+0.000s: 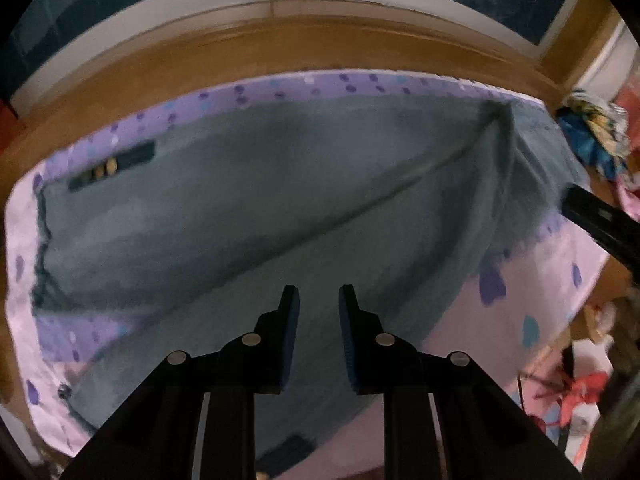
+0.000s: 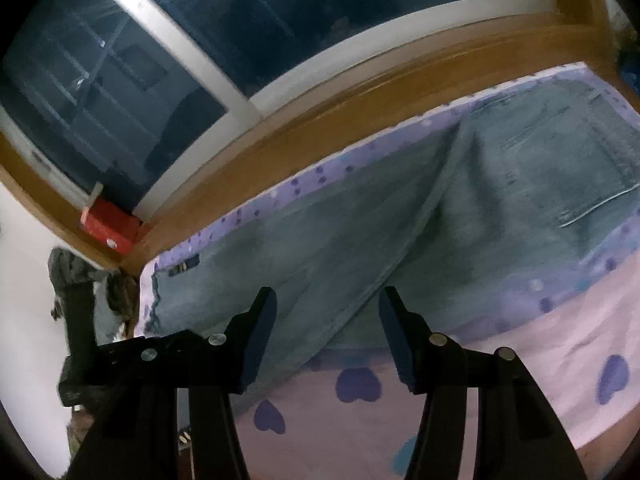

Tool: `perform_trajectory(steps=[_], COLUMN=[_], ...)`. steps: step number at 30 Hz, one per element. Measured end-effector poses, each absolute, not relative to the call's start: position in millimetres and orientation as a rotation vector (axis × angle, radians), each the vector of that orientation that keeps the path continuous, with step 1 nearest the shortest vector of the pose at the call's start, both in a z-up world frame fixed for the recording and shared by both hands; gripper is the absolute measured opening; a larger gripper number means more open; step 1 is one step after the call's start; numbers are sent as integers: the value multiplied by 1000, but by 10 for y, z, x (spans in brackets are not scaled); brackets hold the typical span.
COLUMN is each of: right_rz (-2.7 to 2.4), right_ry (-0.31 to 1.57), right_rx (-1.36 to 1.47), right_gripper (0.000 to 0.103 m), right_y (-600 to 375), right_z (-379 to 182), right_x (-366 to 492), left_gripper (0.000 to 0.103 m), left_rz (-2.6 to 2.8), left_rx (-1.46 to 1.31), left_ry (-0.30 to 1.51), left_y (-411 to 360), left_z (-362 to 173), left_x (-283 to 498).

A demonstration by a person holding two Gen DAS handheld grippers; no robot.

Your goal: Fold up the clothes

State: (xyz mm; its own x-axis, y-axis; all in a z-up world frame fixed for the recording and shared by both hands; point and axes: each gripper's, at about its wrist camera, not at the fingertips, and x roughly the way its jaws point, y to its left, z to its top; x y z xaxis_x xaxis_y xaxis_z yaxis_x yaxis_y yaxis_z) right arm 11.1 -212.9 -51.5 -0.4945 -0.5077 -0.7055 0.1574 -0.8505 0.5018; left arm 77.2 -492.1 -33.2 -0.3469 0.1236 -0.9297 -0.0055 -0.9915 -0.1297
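Note:
Blue-grey jeans [image 1: 260, 208] lie spread flat on a pink and purple sheet [image 1: 540, 300] with heart and dot prints. A long fold line runs across the jeans on a slant. A dark label with brass rivets [image 1: 112, 166] sits near their left end. My left gripper [image 1: 319, 300] hangs over the jeans, its pads a narrow gap apart with nothing between them. In the right wrist view the jeans [image 2: 320, 232] stretch from the left edge to the back pockets at the right. My right gripper [image 2: 327, 300] is open wide above their near edge, holding nothing.
A wooden ledge [image 1: 280, 40] and a dark window run behind the sheet. A red box [image 2: 108, 228] sits on the ledge's left corner. Colourful clothes [image 1: 596, 132] lie piled at the right, with clutter [image 1: 572, 392] lower right. A black tool part [image 1: 600, 220] juts in from the right.

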Motion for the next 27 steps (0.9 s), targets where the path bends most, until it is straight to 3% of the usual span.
perform_trajectory(steps=[13,16,19,20,22,24,27], right_rz=[-2197,-2215,-2221,-2228,-2265,-2302,-2348], right_ry=[-606,-646,-689,-689,-656,-638,-616], right_rx=[1571,1571,1572,1569,1559,1529,1486], right_gripper=[54,54,54,52,37,25,11], right_y=[-3044,-3118,-3173,-3203,-3263,-3303,-3349], right_z=[-1336,-1349,-1337,-1329,-1290,-1234,-1158], right_x=[501,503,501,502,504,513,529], left_gripper=[20,28,29,29,34,49,50], left_rz=[2185,2159,2147,2143,2116,2099,2103], left_rx=[-1521,-1506,-1510,-1510,-1501,-1469,-1440], left_ry=[89,139,210,235,265,234,221], left_y=[-4792,-4661,-4524,-4482,-4417,-4402,-4412], left_z=[-532,-628,-732,-759,-809,-853,-864], left_x=[1248,1223,1188,1180,1185,1196,1204])
